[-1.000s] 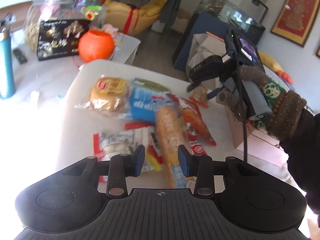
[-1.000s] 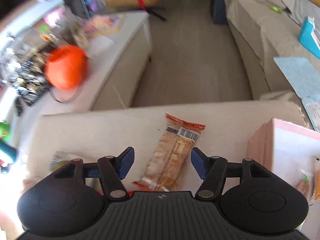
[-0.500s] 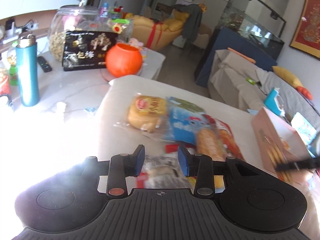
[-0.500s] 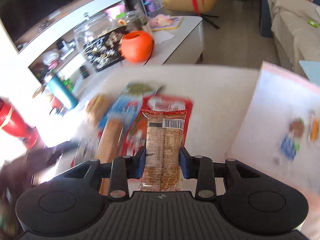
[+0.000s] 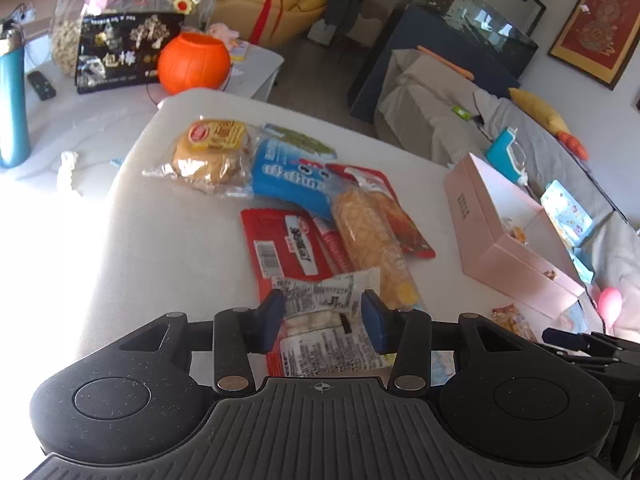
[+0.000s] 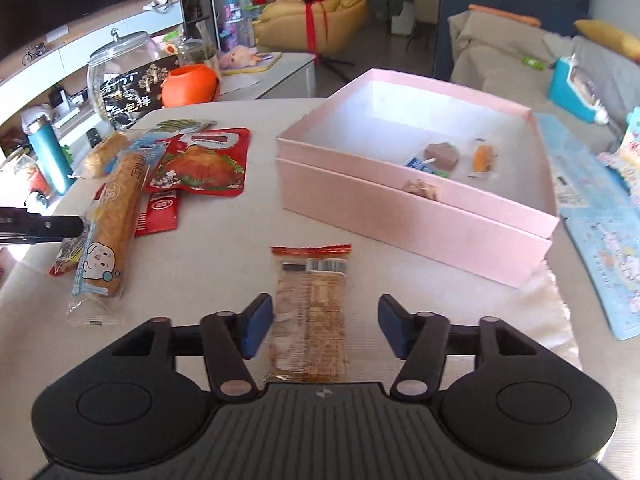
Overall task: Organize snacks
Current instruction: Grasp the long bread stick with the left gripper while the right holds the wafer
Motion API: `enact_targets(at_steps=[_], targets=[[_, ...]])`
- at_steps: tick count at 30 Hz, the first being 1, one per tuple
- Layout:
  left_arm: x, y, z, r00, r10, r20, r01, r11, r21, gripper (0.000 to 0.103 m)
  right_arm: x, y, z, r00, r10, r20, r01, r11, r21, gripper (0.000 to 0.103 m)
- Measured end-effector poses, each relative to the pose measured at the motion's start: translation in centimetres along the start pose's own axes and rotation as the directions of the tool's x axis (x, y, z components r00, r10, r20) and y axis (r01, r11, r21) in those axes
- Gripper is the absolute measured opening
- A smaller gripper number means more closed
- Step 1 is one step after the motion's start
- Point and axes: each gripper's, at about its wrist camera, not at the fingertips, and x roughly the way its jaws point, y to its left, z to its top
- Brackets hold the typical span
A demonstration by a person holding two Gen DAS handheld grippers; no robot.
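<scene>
Several snack packs lie on the white table (image 5: 168, 240). My left gripper (image 5: 323, 316) is open, its jaws either side of a clear white-label packet (image 5: 328, 320). Beyond it lie a long biscuit roll (image 5: 370, 240), a red pack (image 5: 286, 248), a blue pack (image 5: 292, 178) and a bun (image 5: 212, 152). My right gripper (image 6: 326, 326) is open around a brown cracker bar (image 6: 310, 312) that lies on the table, with gaps at both sides. The open pink box (image 6: 416, 184) holds a few small snacks and stands ahead to the right.
An orange pumpkin bucket (image 5: 194, 64), a black bag, a glass jar and a blue bottle (image 5: 12, 108) stand on the side table at left. Blue booklets (image 6: 608, 248) lie right of the pink box. A sofa stands behind.
My right gripper has let go of the cracker bar and opened; the bar now lies on the table before the pink box. My left gripper has come down over the white-label packet.
</scene>
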Motion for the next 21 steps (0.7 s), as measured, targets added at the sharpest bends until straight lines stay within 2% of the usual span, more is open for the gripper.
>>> enact_targets(at_steps=[2, 3, 6, 7, 12, 14, 16, 17, 19, 21], targets=[[-1.2, -0.8, 0.5, 0.999, 0.008, 0.043, -0.009, 1.0, 0.012, 0.047, 0.1, 0.2, -0.5, 0.999, -0.03, 0.026, 0.03, 0.999, -0.022, 0.068], [-1.6, -1.1, 0.9, 0.999, -0.01, 0.045, 0.01, 1.0, 0.008, 0.047, 0.1, 0.2, -0.7, 0.999, -0.038, 0.036, 0.039, 0.999, -0.029, 0.069], [-1.1, -2.4, 1.3, 0.999, -0.053, 0.004, 0.053, 0.998, 0.018, 0.047, 0.6, -0.1, -1.5, 0.999, -0.035, 0.034, 0.036, 0.999, -0.019, 0.07], [-0.6, -2.9, 1.2, 0.999, -0.044, -0.009, 0.044, 0.998, 0.033, 0.047, 0.9, -0.3, -1.8, 0.999, -0.03, 0.025, 0.03, 1.0, -0.007, 0.071], [3.8, -5.5, 0.9, 0.997, 0.014, -0.079, -0.006, 0.995, 0.096, 0.048, 0.8, -0.1, -3.0, 0.995, -0.044, 0.086, 0.044, 0.999, -0.001, 0.076], [5.2, -6.4, 0.7, 0.995, 0.054, -0.08, -0.042, 0.988, 0.146, 0.047, 0.8, -0.3, -3.0, 0.996, -0.033, 0.087, 0.033, 0.999, 0.0, 0.079], [5.6, -7.2, 0.3, 0.996, 0.057, -0.072, -0.043, 0.983, 0.18, 0.045, 0.9, -0.6, -2.9, 0.996, -0.003, 0.086, 0.003, 1.0, 0.005, 0.085], [5.4, -7.6, 0.0, 0.997, 0.038, -0.073, -0.023, 0.981, 0.193, 0.044, 0.9, -0.6, -2.9, 0.996, 0.006, 0.085, -0.007, 1.0, 0.006, 0.086], [4.9, -8.6, -0.7, 0.994, -0.04, -0.102, 0.061, 0.974, 0.217, 0.04, 1.0, -0.4, -2.9, 0.996, 0.007, 0.085, -0.007, 1.0, -0.002, 0.088], [4.2, -9.7, -1.7, 0.987, -0.093, -0.131, 0.125, 0.957, 0.261, 0.029, 1.1, -0.2, -3.0, 0.997, 0.004, 0.082, -0.003, 1.0, -0.013, 0.09]])
